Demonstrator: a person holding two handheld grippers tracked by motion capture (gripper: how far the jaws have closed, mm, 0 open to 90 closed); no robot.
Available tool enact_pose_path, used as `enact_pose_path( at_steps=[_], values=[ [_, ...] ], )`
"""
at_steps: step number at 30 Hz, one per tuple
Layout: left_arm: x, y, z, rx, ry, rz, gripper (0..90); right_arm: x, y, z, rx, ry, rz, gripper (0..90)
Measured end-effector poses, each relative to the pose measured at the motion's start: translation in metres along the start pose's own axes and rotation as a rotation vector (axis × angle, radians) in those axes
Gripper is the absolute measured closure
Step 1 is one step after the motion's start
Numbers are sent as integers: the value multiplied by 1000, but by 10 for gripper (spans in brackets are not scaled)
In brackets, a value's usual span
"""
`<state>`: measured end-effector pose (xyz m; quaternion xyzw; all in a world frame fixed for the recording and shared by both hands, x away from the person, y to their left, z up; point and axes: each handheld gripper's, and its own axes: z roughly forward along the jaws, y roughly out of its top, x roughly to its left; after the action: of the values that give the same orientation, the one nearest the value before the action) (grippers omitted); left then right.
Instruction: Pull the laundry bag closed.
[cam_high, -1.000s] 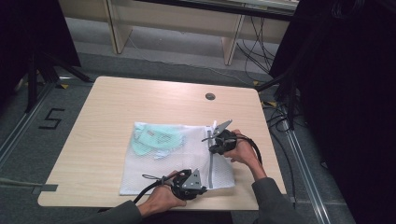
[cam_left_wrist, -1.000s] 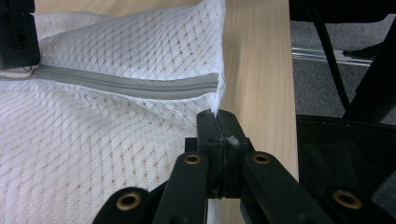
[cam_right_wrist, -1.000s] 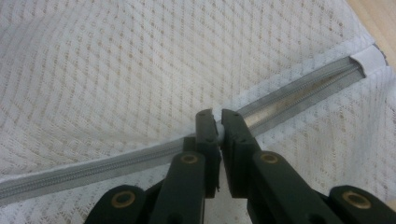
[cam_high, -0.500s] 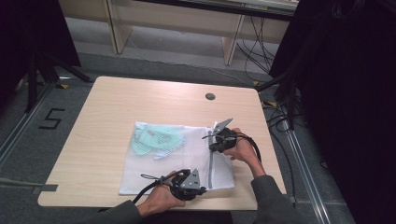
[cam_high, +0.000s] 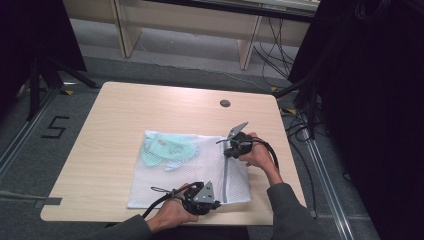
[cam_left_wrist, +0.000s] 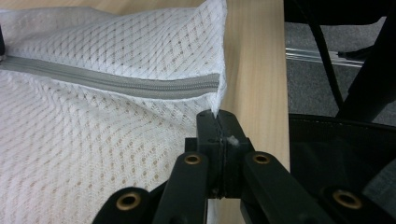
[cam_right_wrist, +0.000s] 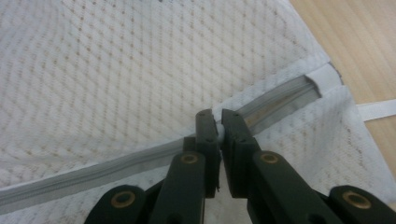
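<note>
A white mesh laundry bag (cam_high: 170, 185) lies flat on the wooden table (cam_high: 125, 110), with a pale green garment (cam_high: 167, 150) inside its far left part. A grey zipper (cam_high: 225, 175) runs along the bag's right side. My left gripper (cam_high: 215, 204) sits at the bag's near right corner, shut on the mesh edge (cam_left_wrist: 217, 112) just beyond the zipper's end (cam_left_wrist: 205, 86). My right gripper (cam_high: 229, 150) rests at the far end of the zipper, its jaws closed on the zipper pull (cam_right_wrist: 218, 133) a short way from the zipper's end stop (cam_right_wrist: 317, 86).
A round cable hole (cam_high: 225, 103) sits in the table's far right part. The table's right edge (cam_high: 290, 165) runs close to the right hand. Black cables (cam_high: 300, 130) and dark stands lie on the floor to the right; a "5" mark (cam_high: 55, 127) is on the floor at left.
Almost nothing differs; the right hand has shifted very slightly, and both grippers stay where they were on the bag.
</note>
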<state>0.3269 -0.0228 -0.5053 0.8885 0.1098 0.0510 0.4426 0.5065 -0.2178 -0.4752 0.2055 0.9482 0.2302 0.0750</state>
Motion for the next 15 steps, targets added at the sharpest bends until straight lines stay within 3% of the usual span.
enact_pose_path(
  at_steps=[15],
  values=[
    [-1,0,1,4,2,9,891,-14,5,2,-17,-28,-3,866]
  ],
)
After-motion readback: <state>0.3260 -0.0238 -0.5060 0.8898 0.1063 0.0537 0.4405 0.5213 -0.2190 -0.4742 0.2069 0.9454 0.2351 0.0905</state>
